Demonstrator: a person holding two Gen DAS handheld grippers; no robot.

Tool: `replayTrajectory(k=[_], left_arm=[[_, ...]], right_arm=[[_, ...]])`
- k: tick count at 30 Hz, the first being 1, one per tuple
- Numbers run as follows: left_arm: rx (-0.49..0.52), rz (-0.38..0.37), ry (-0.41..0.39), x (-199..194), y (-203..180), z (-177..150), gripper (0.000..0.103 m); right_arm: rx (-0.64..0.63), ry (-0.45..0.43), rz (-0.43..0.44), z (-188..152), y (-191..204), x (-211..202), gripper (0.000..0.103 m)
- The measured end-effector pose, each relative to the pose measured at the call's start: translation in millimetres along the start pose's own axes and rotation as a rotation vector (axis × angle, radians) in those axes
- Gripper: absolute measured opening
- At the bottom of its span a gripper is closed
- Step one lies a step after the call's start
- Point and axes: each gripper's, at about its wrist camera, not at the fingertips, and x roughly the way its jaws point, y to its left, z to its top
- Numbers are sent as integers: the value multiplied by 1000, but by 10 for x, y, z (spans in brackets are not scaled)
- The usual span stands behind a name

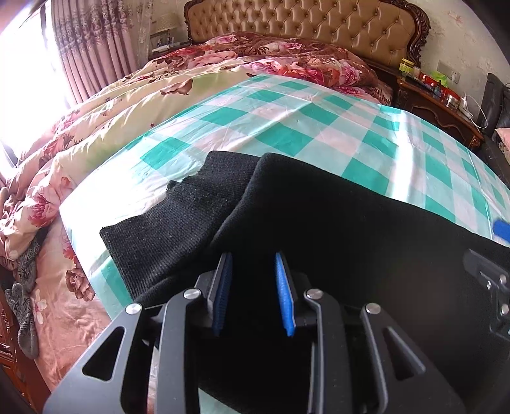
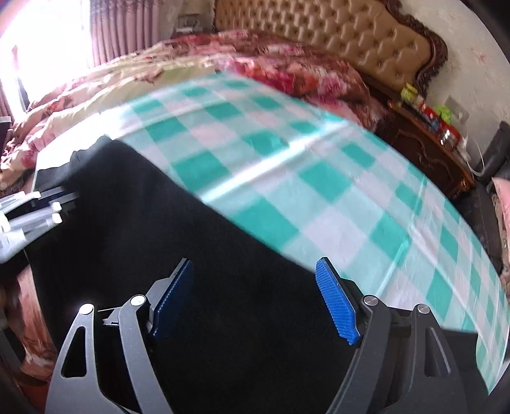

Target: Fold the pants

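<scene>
Black knit pants [image 1: 318, 207] lie across a green-and-white checked sheet [image 1: 287, 121] on the bed, one leg end [image 1: 153, 229] pointing left. My left gripper [image 1: 253, 264] is shut on a thick fold of the pants, with black cloth filling the narrow gap between its blue pads. In the right wrist view the pants [image 2: 127, 207] fill the lower left. My right gripper [image 2: 255, 270] hangs open and wide over them, nothing between its pads. The picture there is blurred. The left gripper [image 2: 32, 207] shows at that view's left edge.
A floral quilt [image 1: 95, 127] is heaped along the left and far side of the bed, below a tufted headboard [image 1: 302, 25]. A cluttered wooden nightstand [image 1: 440, 95] stands at the right. Grey cloth [image 1: 25, 312] lies at the bed's left edge.
</scene>
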Motion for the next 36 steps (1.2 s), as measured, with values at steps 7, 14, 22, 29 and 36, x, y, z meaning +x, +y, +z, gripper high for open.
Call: replayTrajectory(k=[7,14,22,29,36], left_arm=[[1,2,-1,2,-4,-5,28],[-9,-2,2,-6,2,0,28],[-26,-3,16,-46,-35,60,29],[-16,23,33,-19,-59,78,29],[-3,34,38,36,-91,85,33]], right_arm=[[-72,26,-58,136,224,232,75],[-61,61,-93,63,154,396,78],[-49,54,-93,48,144,403,79],[-14,69,-68,56,107,366,78],[27,27,-140,-122,-21,28,63]])
